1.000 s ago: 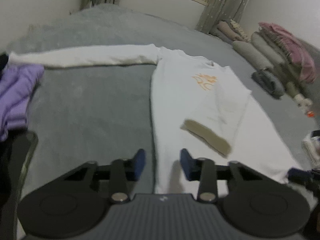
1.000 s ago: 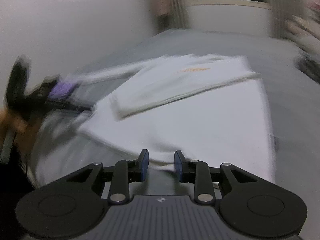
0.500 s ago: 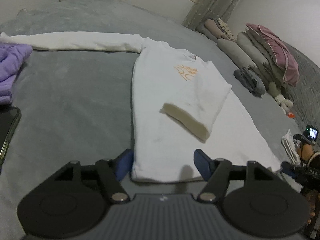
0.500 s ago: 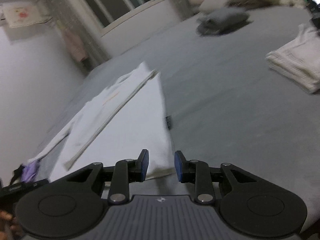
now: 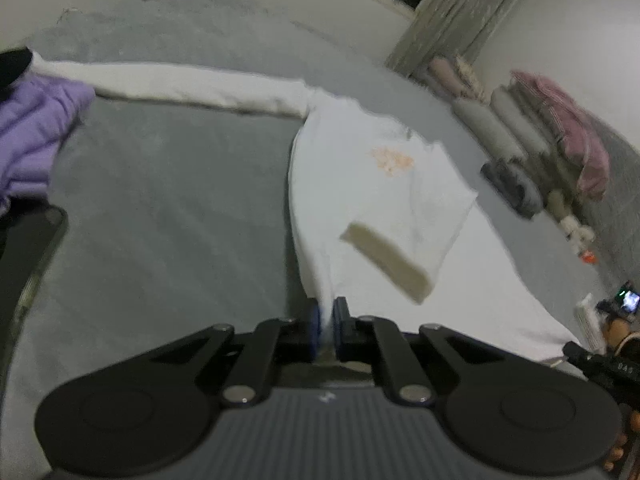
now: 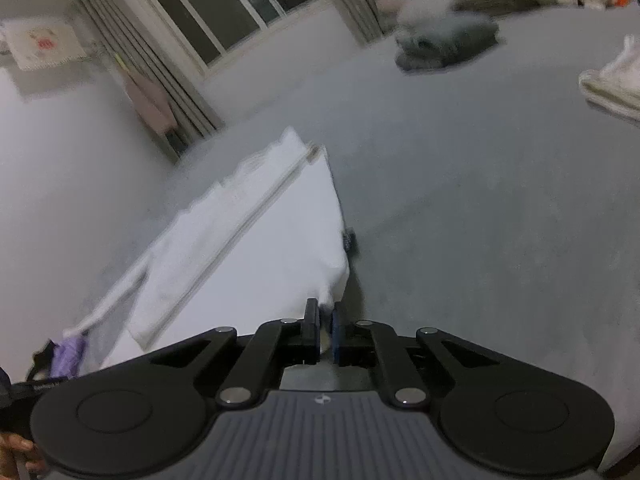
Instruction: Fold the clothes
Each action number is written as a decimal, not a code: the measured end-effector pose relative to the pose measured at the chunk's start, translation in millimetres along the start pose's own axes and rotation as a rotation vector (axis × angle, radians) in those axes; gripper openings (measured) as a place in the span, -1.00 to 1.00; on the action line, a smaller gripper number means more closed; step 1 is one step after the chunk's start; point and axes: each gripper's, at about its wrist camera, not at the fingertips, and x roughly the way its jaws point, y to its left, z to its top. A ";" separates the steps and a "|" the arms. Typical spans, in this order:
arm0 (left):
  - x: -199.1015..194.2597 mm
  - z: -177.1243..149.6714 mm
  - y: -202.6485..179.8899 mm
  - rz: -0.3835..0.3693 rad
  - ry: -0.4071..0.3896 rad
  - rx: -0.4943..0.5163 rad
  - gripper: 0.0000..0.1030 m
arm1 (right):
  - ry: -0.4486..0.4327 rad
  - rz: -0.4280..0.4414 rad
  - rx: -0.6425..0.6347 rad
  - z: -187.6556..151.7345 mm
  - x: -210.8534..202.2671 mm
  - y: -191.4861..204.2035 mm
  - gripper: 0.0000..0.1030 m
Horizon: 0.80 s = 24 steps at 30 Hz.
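Both of your grippers are pinching the hem of the white sweatshirt (image 5: 372,184), which lies flat on the grey bed cover (image 5: 172,200). Your left gripper (image 5: 327,332) has its blue pads pressed together on the near left corner of the hem, with white cloth rising from between them. Your right gripper (image 6: 326,332) grips the near right corner the same way, its jaws closed down to a thin gap filled with fabric (the cloth bunches a little just ahead of the tips). From the left wrist view you can see the garment running away from you, its orange chest print (image 5: 392,158) facing up. One sleeve (image 5: 404,216) is folded across the body, and its tan cuff (image 5: 386,262) lies on the torso, pointing toward the hem. The other sleeve (image 5: 180,86) stretches straight out to the left across the bed, and its far end reaches a purple garment (image 5: 32,136) at the left edge. A dark flat object (image 5: 28,264) lies on the cover just below that purple cloth; you cannot tell what it is. Along the far right, by the wall, rolled and stacked bedding (image 5: 532,132) sits well apart from the sweatshirt. In the right wrist view a folded light garment (image 6: 612,80) rests on the cover at the right edge, and a grey bundle (image 6: 444,46) lies farther back.
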 end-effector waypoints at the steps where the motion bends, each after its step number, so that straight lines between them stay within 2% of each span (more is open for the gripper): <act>1: -5.7 0.5 -1.7 -0.014 -0.011 0.007 -0.90 | -0.024 0.017 0.002 1.9 -6.0 0.9 -0.88; 4: -21.0 0.8 -6.9 -0.051 -0.035 0.032 -0.90 | -0.079 0.054 0.002 3.9 -22.9 3.8 -0.90; 7: -28.6 -0.8 -11.0 -0.060 -0.031 0.054 -0.90 | -0.092 0.034 -0.001 4.2 -32.2 3.8 -0.90; 12: -22.6 -10.1 -14.6 -0.003 0.025 0.090 -0.90 | -0.083 -0.022 -0.018 4.5 -32.6 2.4 -0.90; 16: -17.9 -14.3 -15.0 0.057 0.055 0.135 -0.81 | 0.001 -0.056 -0.106 -2.5 -19.0 10.8 -0.88; 18: -22.7 -12.6 -9.8 0.060 0.047 0.113 -0.79 | 0.024 -0.136 -0.209 -7.3 -12.1 21.7 -0.82; 21: -37.2 -3.5 -1.6 0.070 -0.009 0.075 -0.79 | -0.034 -0.210 -0.322 -8.6 -13.2 33.1 -0.63; 23: -47.0 5.1 5.8 0.078 -0.048 0.038 -0.79 | -0.069 -0.217 -0.335 -6.2 -15.4 35.9 -0.45; 24: -48.9 9.2 8.9 0.081 -0.059 0.019 -0.78 | -0.069 -0.212 -0.346 -5.9 -12.3 40.1 -0.44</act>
